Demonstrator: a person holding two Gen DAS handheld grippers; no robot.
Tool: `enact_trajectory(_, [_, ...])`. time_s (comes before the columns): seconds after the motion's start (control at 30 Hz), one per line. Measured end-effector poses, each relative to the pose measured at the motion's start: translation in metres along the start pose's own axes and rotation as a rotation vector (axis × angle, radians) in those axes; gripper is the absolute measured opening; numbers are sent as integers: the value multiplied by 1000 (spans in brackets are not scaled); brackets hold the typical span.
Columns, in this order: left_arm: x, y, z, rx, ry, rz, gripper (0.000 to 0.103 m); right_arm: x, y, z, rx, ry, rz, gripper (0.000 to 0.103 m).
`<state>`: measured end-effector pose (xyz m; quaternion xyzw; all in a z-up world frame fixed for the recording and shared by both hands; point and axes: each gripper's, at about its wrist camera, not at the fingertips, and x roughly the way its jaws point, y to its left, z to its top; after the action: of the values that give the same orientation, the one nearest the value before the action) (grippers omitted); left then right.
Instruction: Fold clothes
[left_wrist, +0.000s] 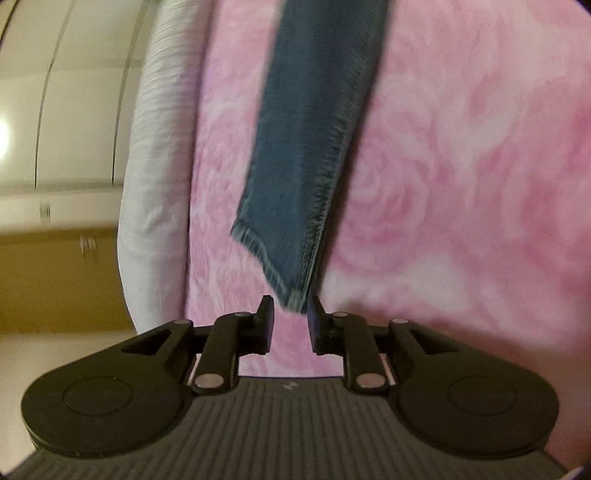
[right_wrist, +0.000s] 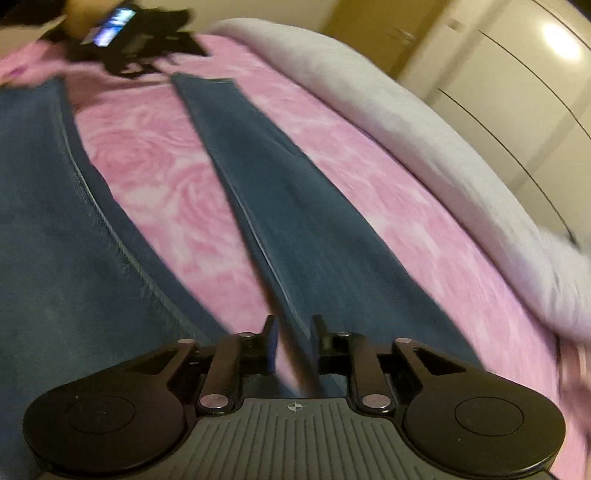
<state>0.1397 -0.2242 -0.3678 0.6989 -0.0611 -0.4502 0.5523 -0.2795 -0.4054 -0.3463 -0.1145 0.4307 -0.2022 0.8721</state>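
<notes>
No legible text or labels

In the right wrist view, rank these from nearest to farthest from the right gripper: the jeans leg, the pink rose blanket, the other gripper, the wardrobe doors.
1. jeans leg, running between the right gripper fingers.
2. pink rose blanket, directly under the leg.
3. other gripper, top left by the hem.
4. wardrobe doors, upper right past the bed; ranking against the other gripper is uncertain.

The jeans (left_wrist: 314, 140) are dark blue denim with a paler, frayed hem. The blanket (left_wrist: 461, 166) beneath them is pink with a lighter rose pattern. Beside the blanket, the bed edge (left_wrist: 155, 166) is pale grey-white. Beyond the bed, the wardrobe doors (right_wrist: 517, 92) are cream. Both grippers are black.
</notes>
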Motion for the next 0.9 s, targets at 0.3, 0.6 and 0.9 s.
enact_trajectory(0.3, [-127,7,74,-368,-232,-193,40,-114,-69,-127,503,50,-177,38])
enact_trajectory(0.6, [-208,-26,279,-411,-599,-498,44,-138,-196,-220,754,56,-173,51])
enact_trajectory(0.9, [-168,-88,423,-307,-586,-672,43,-97,-245,-267,888,40,29,47])
